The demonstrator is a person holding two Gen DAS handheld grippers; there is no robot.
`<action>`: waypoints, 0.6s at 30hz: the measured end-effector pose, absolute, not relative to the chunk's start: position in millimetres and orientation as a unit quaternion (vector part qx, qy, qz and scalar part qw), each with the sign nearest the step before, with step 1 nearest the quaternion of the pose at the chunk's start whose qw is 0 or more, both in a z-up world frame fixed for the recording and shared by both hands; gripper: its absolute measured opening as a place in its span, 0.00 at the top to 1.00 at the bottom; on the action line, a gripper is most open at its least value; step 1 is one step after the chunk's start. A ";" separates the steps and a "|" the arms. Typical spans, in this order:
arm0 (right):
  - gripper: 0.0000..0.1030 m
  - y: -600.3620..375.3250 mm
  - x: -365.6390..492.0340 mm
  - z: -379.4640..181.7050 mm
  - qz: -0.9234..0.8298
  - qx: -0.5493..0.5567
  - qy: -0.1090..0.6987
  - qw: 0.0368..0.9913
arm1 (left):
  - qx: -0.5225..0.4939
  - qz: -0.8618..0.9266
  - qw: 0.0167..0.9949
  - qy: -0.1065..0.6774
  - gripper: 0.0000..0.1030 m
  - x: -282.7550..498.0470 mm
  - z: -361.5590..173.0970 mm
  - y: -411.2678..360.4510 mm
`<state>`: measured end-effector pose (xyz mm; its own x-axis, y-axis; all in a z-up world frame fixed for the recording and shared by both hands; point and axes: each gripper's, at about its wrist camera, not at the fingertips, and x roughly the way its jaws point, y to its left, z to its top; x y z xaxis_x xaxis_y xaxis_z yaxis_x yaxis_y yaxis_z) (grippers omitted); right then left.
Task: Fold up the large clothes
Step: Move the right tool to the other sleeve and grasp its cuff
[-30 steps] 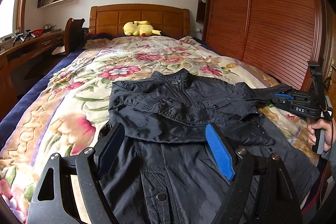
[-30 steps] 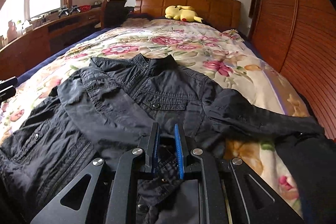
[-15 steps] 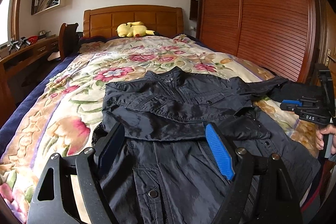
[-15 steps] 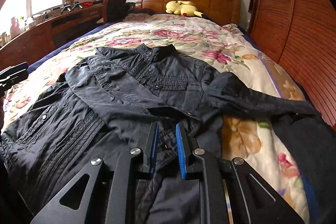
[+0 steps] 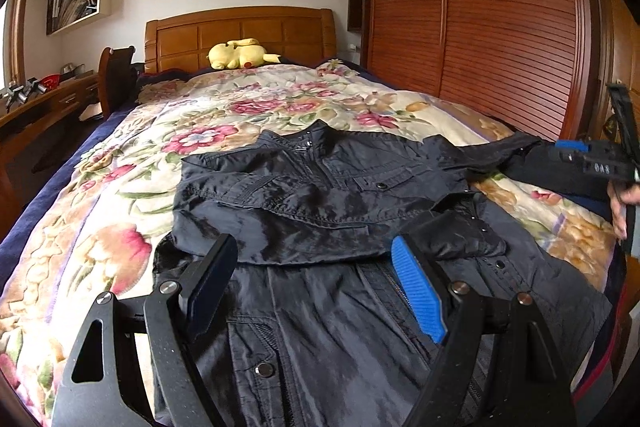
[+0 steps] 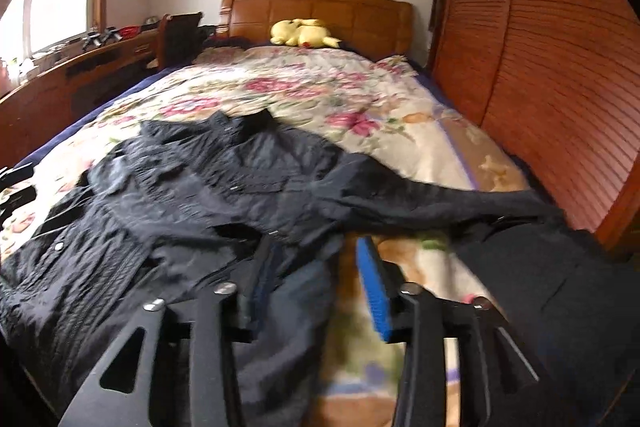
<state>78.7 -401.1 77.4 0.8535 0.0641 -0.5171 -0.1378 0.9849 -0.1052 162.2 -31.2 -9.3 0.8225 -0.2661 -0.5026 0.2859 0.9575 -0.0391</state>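
A black jacket [image 5: 320, 195] lies front up on the floral bedspread [image 5: 120, 195], collar toward the headboard. One sleeve is folded across its chest; the other sleeve [image 6: 440, 195] stretches out to the right. My left gripper [image 5: 316, 283] is open and empty, just above the jacket's lower front. My right gripper [image 6: 316, 279] is open and empty, above the jacket's right hem edge. It also shows in the left wrist view [image 5: 592, 163], held by a hand at the far right.
Another dark garment [image 6: 560, 287] lies at the bed's right edge. A yellow plush toy [image 5: 240, 53] sits by the wooden headboard [image 5: 240, 35]. A slatted wooden wardrobe [image 5: 480, 27] runs along the right, a desk [image 5: 40, 107] and chair along the left.
My right gripper opened, let go of the jacket fabric, and shifted right. The left gripper stayed open and rose slightly.
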 end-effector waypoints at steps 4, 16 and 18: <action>0.46 -428.6 100.4 83.1 0.021 -0.060 0.276 0.959 | 0.021 -0.153 0.952 0.265 0.22 164.3 -12.2 -38.0; 0.46 -498.8 184.1 99.9 -0.063 -0.008 0.300 0.952 | 0.039 -0.166 0.946 0.277 0.22 168.3 -20.7 -53.2; 0.46 -507.9 197.6 99.8 -0.071 0.006 0.306 0.949 | 0.041 -0.166 0.945 0.280 0.22 168.8 -22.3 -54.6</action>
<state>197.6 -507.9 99.8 0.8031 -0.1308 -0.5813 0.1377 0.9899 -0.0325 168.8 -54.6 -22.3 0.7882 -0.2911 -0.5422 0.3372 0.9413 -0.0152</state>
